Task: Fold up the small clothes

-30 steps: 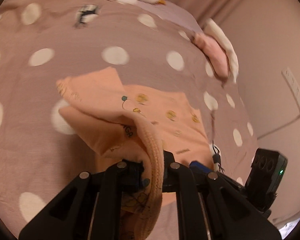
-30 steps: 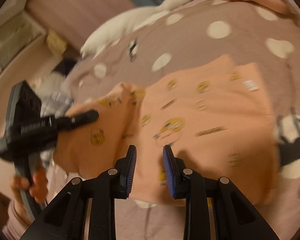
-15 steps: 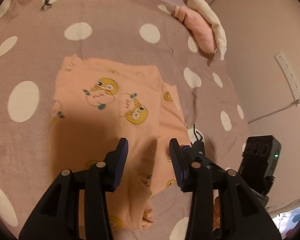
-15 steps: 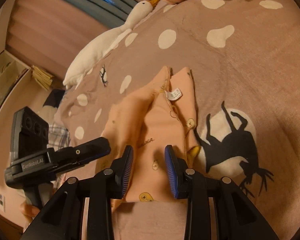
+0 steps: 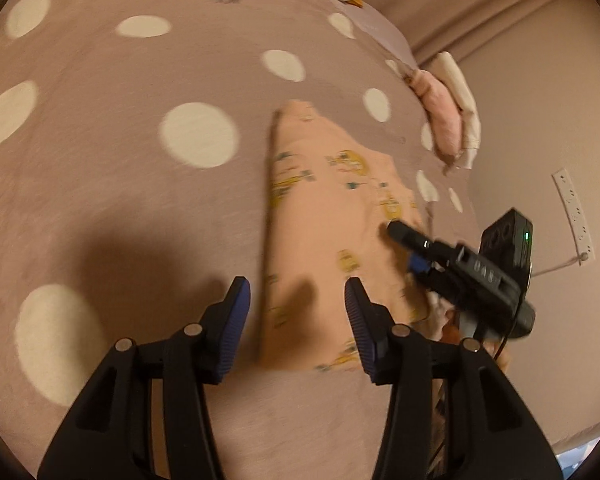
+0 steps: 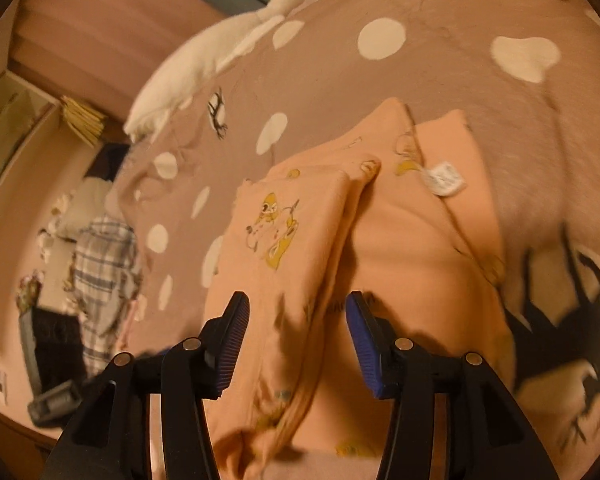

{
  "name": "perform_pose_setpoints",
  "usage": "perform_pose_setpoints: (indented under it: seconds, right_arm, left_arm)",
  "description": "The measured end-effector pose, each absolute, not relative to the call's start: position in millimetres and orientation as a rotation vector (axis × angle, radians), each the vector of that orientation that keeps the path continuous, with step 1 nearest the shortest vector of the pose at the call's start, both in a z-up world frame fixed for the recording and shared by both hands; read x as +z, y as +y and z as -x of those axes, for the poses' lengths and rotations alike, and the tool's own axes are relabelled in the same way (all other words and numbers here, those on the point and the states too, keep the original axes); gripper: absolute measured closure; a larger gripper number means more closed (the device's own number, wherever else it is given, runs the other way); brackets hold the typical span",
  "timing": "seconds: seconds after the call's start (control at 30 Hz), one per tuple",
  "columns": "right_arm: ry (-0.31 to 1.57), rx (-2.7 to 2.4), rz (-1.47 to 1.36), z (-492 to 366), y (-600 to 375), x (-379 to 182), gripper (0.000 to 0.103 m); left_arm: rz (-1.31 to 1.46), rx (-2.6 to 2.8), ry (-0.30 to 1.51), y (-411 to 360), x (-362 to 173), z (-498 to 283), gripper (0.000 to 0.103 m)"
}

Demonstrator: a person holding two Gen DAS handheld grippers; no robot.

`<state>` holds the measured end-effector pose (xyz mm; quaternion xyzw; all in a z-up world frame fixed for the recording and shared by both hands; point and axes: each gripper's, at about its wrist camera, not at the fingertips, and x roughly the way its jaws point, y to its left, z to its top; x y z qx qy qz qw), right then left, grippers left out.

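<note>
A small peach garment (image 5: 332, 220) with yellow cartoon prints lies folded lengthwise on the brown, white-dotted bedspread (image 5: 140, 200). My left gripper (image 5: 298, 312) hovers over its near left edge. Its jaws are opening and the pads press on nothing. In the right wrist view the garment (image 6: 400, 248) shows its folded flap and a white label (image 6: 444, 178). Above its near end my right gripper (image 6: 298, 320) also has its jaws opening, with nothing gripped. The left wrist view shows the right gripper (image 5: 406, 248) reaching over the garment's right side.
A white goose plush (image 6: 236, 40) lies along the far edge of the bed. A pink and cream folded bundle (image 5: 448, 116) sits at the bed's right edge near the wall. Plaid cloth (image 6: 104, 264) hangs off the bed's left side. A black deer print (image 6: 572, 320) marks the bedspread.
The left gripper let go of the garment's lifted edge, which now lies flat and folded over. Both grippers' jaws have spread wider, and both have shifted over the garment's near end.
</note>
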<state>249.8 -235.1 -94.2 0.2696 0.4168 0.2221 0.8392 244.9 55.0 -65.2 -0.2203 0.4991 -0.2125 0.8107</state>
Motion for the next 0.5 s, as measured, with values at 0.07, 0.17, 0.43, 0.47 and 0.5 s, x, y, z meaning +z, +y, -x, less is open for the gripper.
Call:
perform_pose_setpoints:
  seconds: [0.07,0.17,0.43,0.47,0.5]
  right_arm:
    - [0.88,0.463,-0.572,-257.7,-230.3,-97.1,0.052]
    - [0.841,0.451,-0.562,-258.1,-227.7,-93.9,0.063]
    - [0.727,0.405,-0.407,-253.6,-227.6,-49.6,0.094]
    - [0.71,0.393,-0.388,-255.5,-229.8,-40.9,0.094]
    - [0.695,0.38,-0.368,-256.3,-233.7,-33.5,0.094]
  left_arm:
    - [0.477,-0.443,1.074,65.0,-70.7,-241.2,0.054]
    - [0.496,-0.434,1.087,75.6,-78.7,-235.2,0.054]
    - [0.495,-0.439,1.096,78.6,-83.0,-234.0,0.054]
    - [0.492,-0.447,1.096,76.0,-82.4,-234.4,0.054]
    - [0.486,-0.453,1.097,73.1,-81.8,-234.6,0.054]
